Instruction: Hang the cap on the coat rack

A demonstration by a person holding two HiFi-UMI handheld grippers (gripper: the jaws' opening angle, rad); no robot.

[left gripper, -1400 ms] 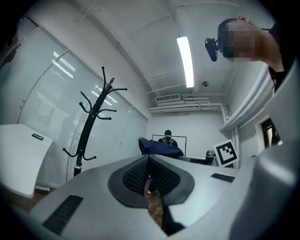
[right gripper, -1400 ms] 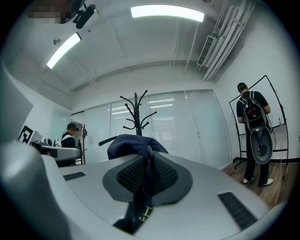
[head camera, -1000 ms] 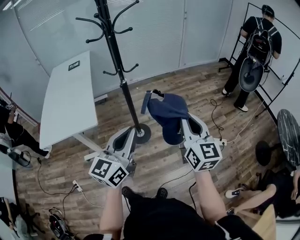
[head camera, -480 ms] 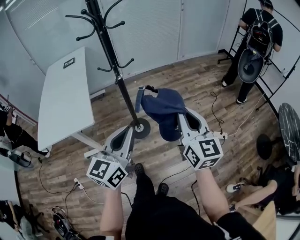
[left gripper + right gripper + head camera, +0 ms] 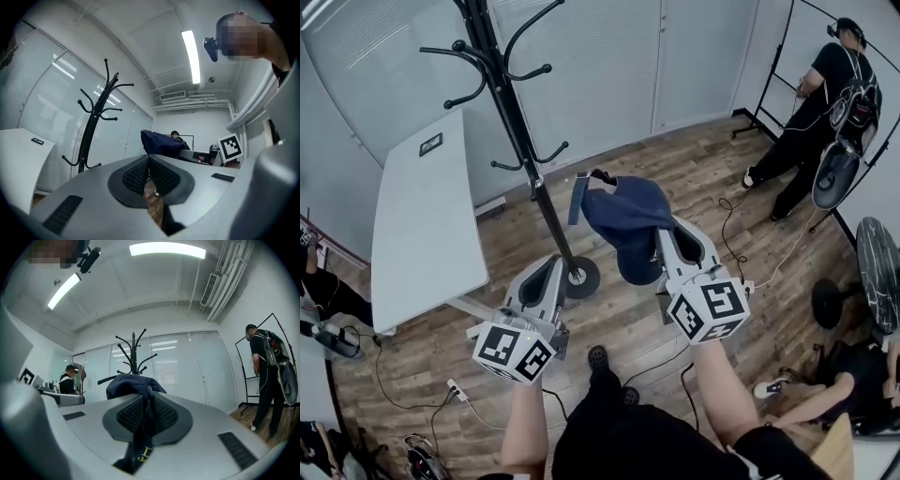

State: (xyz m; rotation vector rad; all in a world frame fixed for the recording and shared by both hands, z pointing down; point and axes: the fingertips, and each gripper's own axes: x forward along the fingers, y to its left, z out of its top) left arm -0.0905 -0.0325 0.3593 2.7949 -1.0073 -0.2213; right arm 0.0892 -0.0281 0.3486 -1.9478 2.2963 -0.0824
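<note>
— Cap (image 5: 626,217) first. Where?

— Up off the floor, dark blue, pinched by a fold of its cloth in the right gripper (image 5: 662,242). Crown slumped over the jaw tips, strap end sticking out toward the coat rack (image 5: 521,131). Same story in the right gripper view: pads nearly together, only fabric between them.

— Touching the rack yet?

— No. Beside the pole, on its right, clear of every hook. Nearest to the lower hook (image 5: 551,150), well below the upper hooks (image 5: 530,70).

— And the left gripper (image 5: 553,274)?

— Jaws pressed together on nothing, held low near the rack's base (image 5: 579,277), no part in the carrying.

— Anything different from a second ago?

— Grip unchanged, cap in the same slump. More of the upper hooks in the head view now, rack slightly nearer; probably a step forward and a lift of the head.

— Meaning for the job?

— Approach phase, judging by that: carried, not hung. Next, probably a raise and a reach left to drop the crown or strap loop over a hook tip.

— Risk?

— Thin pinch on soft cloth; possible slip or snag on the way up.

— Surroundings?

— White table (image 5: 422,234) left of the rack, a person (image 5: 825,103) busy at the far right.
</note>
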